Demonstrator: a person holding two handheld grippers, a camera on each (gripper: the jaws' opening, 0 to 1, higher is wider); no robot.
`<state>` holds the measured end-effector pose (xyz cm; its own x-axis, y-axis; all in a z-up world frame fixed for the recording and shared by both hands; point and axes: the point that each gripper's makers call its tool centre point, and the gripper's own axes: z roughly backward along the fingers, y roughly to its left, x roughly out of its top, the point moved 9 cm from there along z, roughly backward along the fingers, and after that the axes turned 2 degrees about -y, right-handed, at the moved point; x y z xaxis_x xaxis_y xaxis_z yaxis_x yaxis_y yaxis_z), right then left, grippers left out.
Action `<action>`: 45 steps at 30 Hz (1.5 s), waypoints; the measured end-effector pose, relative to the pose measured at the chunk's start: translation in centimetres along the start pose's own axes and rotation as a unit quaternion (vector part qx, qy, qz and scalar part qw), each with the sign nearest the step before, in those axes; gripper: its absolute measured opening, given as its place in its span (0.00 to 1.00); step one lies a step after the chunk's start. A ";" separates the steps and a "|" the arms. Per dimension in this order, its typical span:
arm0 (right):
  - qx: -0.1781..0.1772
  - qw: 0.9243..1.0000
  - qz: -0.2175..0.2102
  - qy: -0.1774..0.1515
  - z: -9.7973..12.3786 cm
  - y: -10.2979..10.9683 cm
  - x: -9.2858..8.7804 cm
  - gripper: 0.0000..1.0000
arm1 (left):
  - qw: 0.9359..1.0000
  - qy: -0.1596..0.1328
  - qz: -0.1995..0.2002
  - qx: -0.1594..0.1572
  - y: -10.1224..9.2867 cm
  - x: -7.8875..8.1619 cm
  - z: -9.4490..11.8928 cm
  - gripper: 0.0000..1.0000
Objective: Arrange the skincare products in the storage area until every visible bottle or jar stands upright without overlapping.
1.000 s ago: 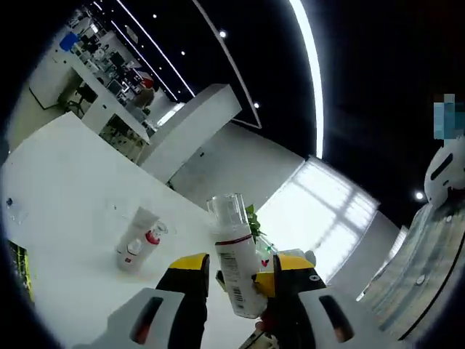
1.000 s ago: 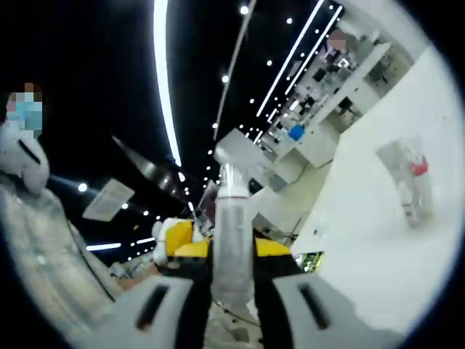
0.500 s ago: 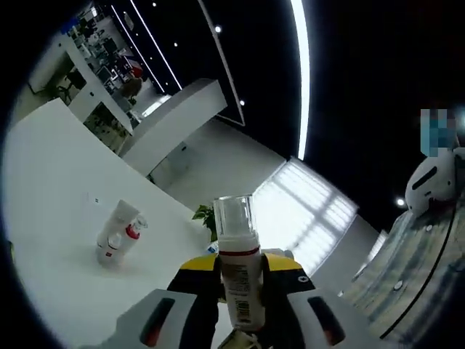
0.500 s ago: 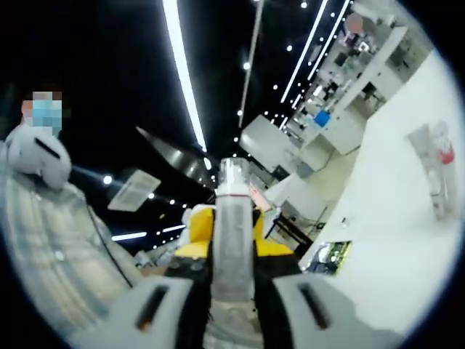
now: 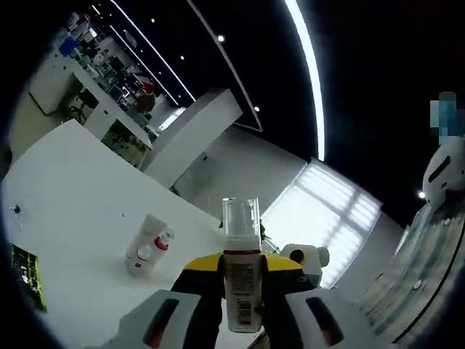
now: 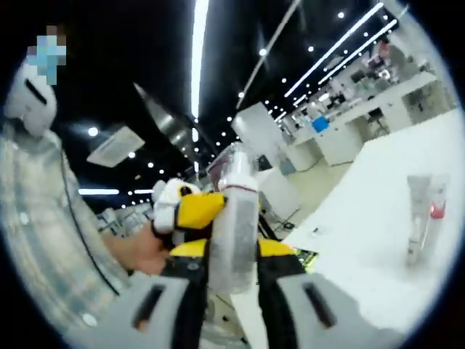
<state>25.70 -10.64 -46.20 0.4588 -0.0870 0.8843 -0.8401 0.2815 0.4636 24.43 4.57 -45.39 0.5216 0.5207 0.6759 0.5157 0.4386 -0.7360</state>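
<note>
Your white table [image 5: 65, 196] fills the left of the left gripper view and the lower right of the right gripper view; a half sec ago it sat more to each frame's edge, but that's the cams rolling, not the table moving. Your plaid sleeve [image 6: 43, 240] takes more of the right view's left side than before.

The left gripper [image 5: 243, 280] is clamped on the pump bottle [image 5: 242, 283] at bottom centre, clear cap up, label facing you. It stands about as upright in the frame as 0.5 s ago; a sec ago it leaned left. The right gripper [image 6: 232, 265] also has its jaws closed on that bottle, w/ the left gripper's yellow tips just behind it, upper left of centre. The bottle is blurred there, label unreadable, base cut off at the frame bottom.

Two tubes [image 5: 149, 243] lie touching on the table, left of centre; same pair [image 6: 423, 214] at right edge of the right view. Can't tell if they overlap.
</note>
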 end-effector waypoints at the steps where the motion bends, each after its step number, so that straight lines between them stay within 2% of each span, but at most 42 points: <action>1: -0.013 1.000 0.012 0.008 -0.1 0.0 0.0 0.26 | 1.000 -0.005 0.006 0.019 0.2 0.0 0.1 0.19; 4: -0.054 0.996 0.056 0.046 -0.6 0.1 -0.1 0.27 | 0.998 -0.018 0.013 0.063 1.0 0.0 0.3 0.19; 6: -0.065 0.993 0.069 0.066 -1.0 0.2 -0.2 0.27 | 0.997 -0.020 0.015 0.070 1.0 -0.1 0.3 0.19; 9: -0.071 0.990 0.086 0.081 -2.0 0.6 -0.3 0.28 | 0.996 -0.021 0.014 0.082 0.8 -0.6 -0.1 0.19; 11: -0.087 0.988 0.095 0.087 -2.4 0.4 -0.3 0.28 | 0.996 -0.017 0.007 0.085 0.4 -0.9 -0.5 0.19; 14: -0.103 0.987 0.088 0.091 -2.6 -0.1 -0.1 0.25 | 0.995 -0.015 -0.012 0.094 0.2 -0.9 -0.6 0.19; 17: -0.093 0.990 0.060 0.082 -2.3 -0.2 0.2 0.22 | 0.996 -0.015 -0.014 0.092 0.0 -0.6 -0.3 0.19; 21: -0.067 0.994 0.040 0.072 -2.2 -0.2 0.2 0.21 | 0.996 -0.009 -0.031 0.079 -0.3 -0.4 0.3 0.21; 24: -0.026 0.997 0.005 0.074 -2.6 0.1 -0.2 0.21 | 0.997 0.005 -0.049 0.067 -0.2 -0.3 0.9 0.22; 26: 0.018 0.997 -0.019 0.069 -2.9 0.7 -0.1 0.21 | 0.998 0.018 -0.039 0.038 -0.3 -0.4 1.4 0.23; 27: 0.034 0.997 -0.027 0.068 -3.0 0.9 -0.1 0.21 | 0.999 0.013 -0.030 0.024 -0.4 -0.3 1.4 0.24; 28: 0.068 0.995 -0.043 0.063 -3.0 1.3 0.0 0.21 | 1.000 0.013 -0.020 0.010 -0.5 -0.3 1.5 0.26; 29: 0.074 0.995 -0.046 0.053 -2.9 1.3 0.2 0.21 | 1.000 0.012 -0.008 0.003 -0.6 -0.2 1.6 0.27; 30: 0.086 0.993 -0.058 0.050 -2.9 1.4 0.3 0.21 | 1.000 0.005 -0.014 0.002 -0.6 -0.1 1.7 0.29; 31: 0.112 0.989 -0.081 0.049 -2.8 1.6 0.4 0.20 | 1.000 0.005 -0.016 -0.014 -0.9 0.0 1.7 0.29; 33: 0.131 0.986 -0.092 0.043 -2.8 1.6 0.6 0.20 | 0.999 0.006 -0.005 -0.041 -1.4 0.1 1.7 0.27; 34: 0.151 0.982 -0.101 0.046 -2.7 1.9 0.6 0.20 | 0.999 0.008 0.003 -0.049 -1.6 0.0 1.7 0.26; 38: 0.163 0.979 -0.115 0.046 -2.4 1.8 0.8 0.21 | 0.998 0.003 0.018 -0.066 -1.8 -0.1 1.4 0.26; 39: 0.169 0.976 -0.131 0.042 -2.2 1.7 0.8 0.21 | 0.997 0.001 0.026 -0.070 -1.8 -0.2 1.3 0.25; 43: 0.167 0.978 -0.123 0.038 -1.8 1.6 0.6 0.21 | 0.998 0.002 0.016 -0.066 -2.1 -0.4 0.9 0.24; 45: 0.153 0.979 -0.127 0.040 -1.7 1.6 0.7 0.21 | 0.998 0.000 0.021 -0.056 -1.8 -0.5 0.7 0.24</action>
<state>25.18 -8.61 -44.98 0.6755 -0.0393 0.7363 -0.7374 -0.0395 0.6744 22.75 4.02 -44.42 0.5444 0.5377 0.6438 0.5653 0.3318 -0.7552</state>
